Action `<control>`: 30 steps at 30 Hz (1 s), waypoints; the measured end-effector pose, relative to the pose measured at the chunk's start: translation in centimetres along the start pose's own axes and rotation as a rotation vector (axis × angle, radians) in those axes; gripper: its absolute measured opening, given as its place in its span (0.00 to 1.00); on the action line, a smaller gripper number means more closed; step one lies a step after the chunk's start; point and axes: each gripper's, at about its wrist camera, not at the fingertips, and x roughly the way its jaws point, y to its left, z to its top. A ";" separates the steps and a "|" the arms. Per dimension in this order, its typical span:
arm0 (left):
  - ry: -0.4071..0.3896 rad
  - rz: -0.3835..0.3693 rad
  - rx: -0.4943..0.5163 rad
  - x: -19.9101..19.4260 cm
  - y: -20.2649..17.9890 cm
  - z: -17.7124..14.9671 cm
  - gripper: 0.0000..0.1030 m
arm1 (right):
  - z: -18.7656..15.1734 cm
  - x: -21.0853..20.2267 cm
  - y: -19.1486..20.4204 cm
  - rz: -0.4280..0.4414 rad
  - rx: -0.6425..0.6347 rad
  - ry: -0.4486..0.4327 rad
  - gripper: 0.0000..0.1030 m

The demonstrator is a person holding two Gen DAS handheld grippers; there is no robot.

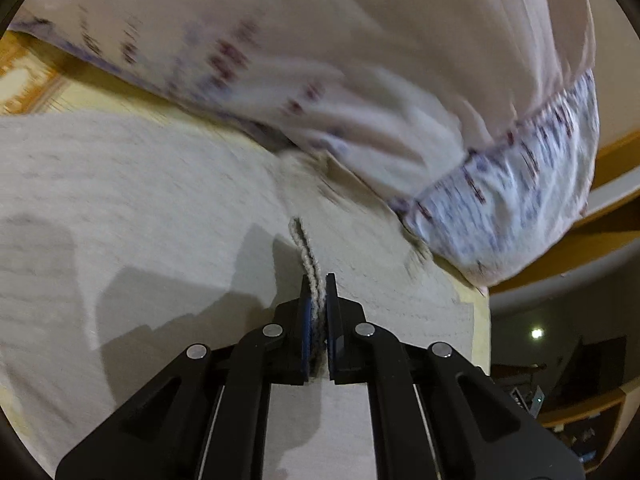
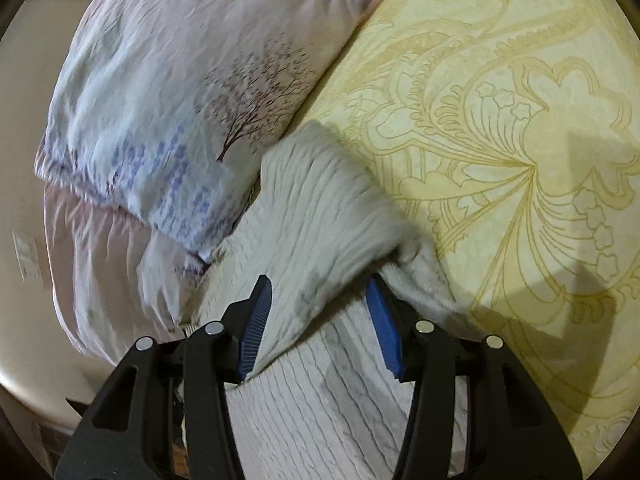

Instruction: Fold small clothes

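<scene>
Left wrist view: your left claw (image 1: 319,300) pinches the knit garment (image 1: 160,184) edge | right claw (image 2: 320,312), half-wide, straddles its raised fold, nearer the pillow (image 2: 160,100).

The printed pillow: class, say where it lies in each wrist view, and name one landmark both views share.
Left wrist: printed pillow spans the top, running down to the right.
Right wrist: it fills the upper left.
Shared landmark: the grey knitted garment beside it.
</scene>
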 end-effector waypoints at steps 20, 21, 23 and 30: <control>-0.083 -0.008 -0.086 -5.8 6.4 -0.1 0.42 | -2.7 -0.1 3.3 -0.239 -0.255 -0.062 0.55; -0.119 -0.001 -0.108 -7.5 7.3 -0.4 0.54 | -2.9 -0.2 3.5 -0.243 -0.270 -0.062 0.58; -0.187 0.016 -0.145 -10.4 9.1 -1.1 0.68 | -3.5 -0.3 3.9 -0.238 -0.289 -0.054 0.59; -0.323 0.122 -0.435 -17.9 19.1 -4.5 0.65 | -5.1 0.7 4.8 -0.223 -0.312 -0.006 0.59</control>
